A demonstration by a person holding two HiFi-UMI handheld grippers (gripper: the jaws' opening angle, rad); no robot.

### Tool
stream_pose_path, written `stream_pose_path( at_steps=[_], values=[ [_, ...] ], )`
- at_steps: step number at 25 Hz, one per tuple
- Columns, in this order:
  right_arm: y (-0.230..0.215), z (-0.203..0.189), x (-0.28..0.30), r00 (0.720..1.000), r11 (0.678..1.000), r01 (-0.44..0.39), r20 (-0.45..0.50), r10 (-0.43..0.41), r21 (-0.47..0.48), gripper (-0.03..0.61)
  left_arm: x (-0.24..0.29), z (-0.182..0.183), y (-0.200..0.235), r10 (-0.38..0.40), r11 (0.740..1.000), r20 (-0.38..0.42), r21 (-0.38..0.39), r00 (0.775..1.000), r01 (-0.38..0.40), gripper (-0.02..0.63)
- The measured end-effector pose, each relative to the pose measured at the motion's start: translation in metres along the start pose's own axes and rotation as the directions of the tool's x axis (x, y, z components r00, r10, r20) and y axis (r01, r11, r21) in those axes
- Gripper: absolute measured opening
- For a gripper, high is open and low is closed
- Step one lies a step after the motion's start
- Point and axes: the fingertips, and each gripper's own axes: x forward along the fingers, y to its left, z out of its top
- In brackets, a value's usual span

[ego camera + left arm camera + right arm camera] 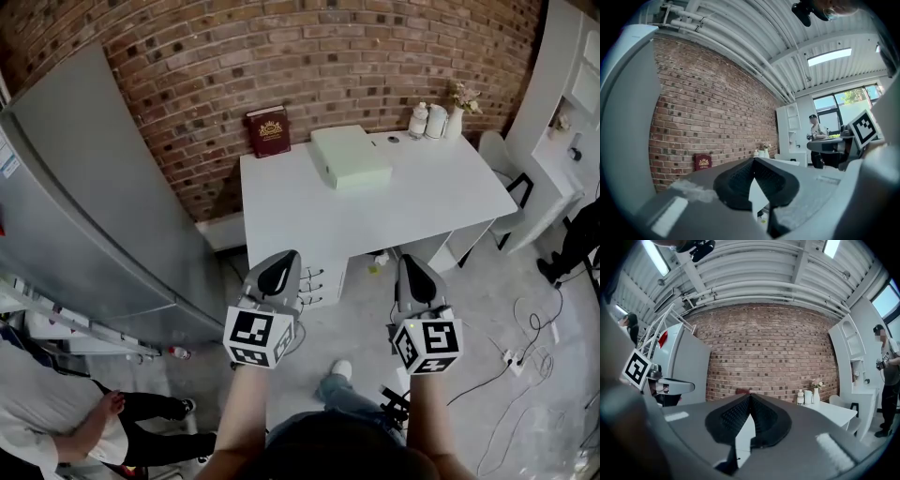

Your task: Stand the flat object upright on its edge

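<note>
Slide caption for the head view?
Left gripper and right gripper, shut, empty, before white table holding pale-green box, red book.

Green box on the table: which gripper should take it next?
Right, narrowly. Both grippers are shut and short of the table. The right gripper lines up closer to the box than the left gripper, and the red book stands on the left side.

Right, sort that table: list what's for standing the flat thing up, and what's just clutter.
Job: green box, lying flat; table; left gripper and right gripper, jaws shut, empty.
Clutter: red book, upright against the wall; bottles; vase.
</note>
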Motion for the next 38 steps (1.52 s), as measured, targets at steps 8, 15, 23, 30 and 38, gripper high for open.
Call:
stream_pose_path(
  at_steps=[8, 15, 23, 30, 38],
  values=[
    [-0.049, 0.004, 0.083, 0.999, 0.997, -0.050, 0.012, 0.049, 0.062, 0.002, 0.094, 0.004, 0.026, 0.022, 1.000, -0.003, -0.014, 1.000, -0.022, 0.000],
    [-0.065, -0.003, 0.123, 0.998, 0.998, -0.057, -0.030, 0.057, -0.006, 0.002, 0.135, -0.003, 0.044, 0.038, 0.997, -0.004, -0.068, 0.999, -0.038, 0.000],
    [-0.078, -0.020, 0.162, 0.996, 0.998, -0.057, -0.073, 0.055, -0.019, 0.000, 0.180, -0.017, 0.062, 0.024, 0.998, -0.036, -0.063, 0.999, -0.026, 0.000],
    [-0.103, -0.029, 0.223, 0.994, 0.999, -0.041, -0.104, 0.037, -0.036, 0.001, 0.245, -0.025, 0.091, 0.000, 0.998, -0.050, -0.069, 0.999, -0.003, 0.000],
    [-0.128, -0.022, 0.296, 0.994, 0.997, -0.021, -0.106, 0.014, -0.068, 0.000, 0.311, -0.019, 0.137, -0.015, 0.996, -0.030, -0.087, 0.999, 0.013, 0.000]
  ],
)
